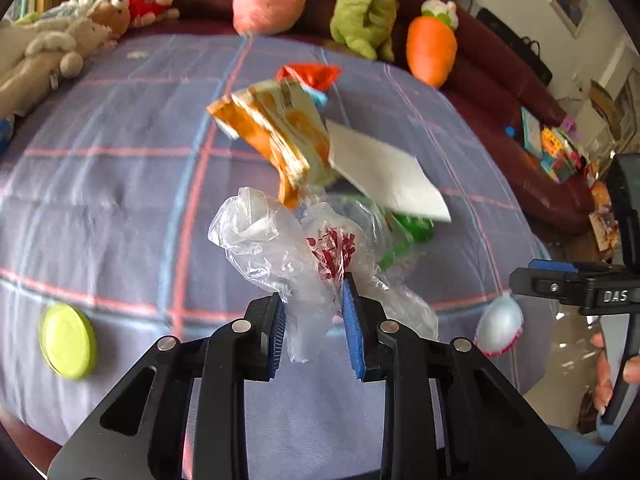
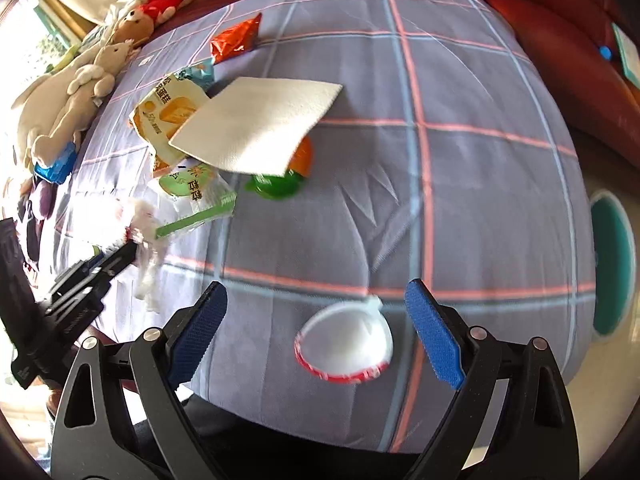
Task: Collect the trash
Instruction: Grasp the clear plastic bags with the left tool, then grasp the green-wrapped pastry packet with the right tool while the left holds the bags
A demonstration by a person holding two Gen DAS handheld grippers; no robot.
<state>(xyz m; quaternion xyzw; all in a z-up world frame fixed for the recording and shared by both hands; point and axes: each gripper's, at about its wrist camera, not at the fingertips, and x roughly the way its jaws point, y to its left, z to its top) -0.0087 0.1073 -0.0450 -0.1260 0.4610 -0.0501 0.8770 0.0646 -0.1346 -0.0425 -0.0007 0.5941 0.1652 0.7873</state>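
Note:
My left gripper (image 1: 314,312) is shut on a crumpled clear plastic bag (image 1: 280,240) with red print, over the blue checked bed cover (image 1: 120,200). Beyond it lie an orange snack wrapper (image 1: 276,132), a white napkin (image 1: 384,172), a green wrapper (image 1: 412,228) and a red foil wrapper (image 1: 312,74). My right gripper (image 2: 320,332) is open, its blue pads either side of a white cup with a red rim (image 2: 346,346) on the cover. The napkin (image 2: 256,124), orange wrapper (image 2: 168,114), green wrappers (image 2: 200,196) and red foil (image 2: 236,38) also show in the right wrist view.
A lime green lid (image 1: 68,346) lies at the cover's left. Plush toys (image 1: 360,8) line the dark red sofa (image 1: 520,120) behind. A teal round object (image 2: 612,264) stands on the floor to the right. The left gripper (image 2: 96,276) shows at the right view's left edge.

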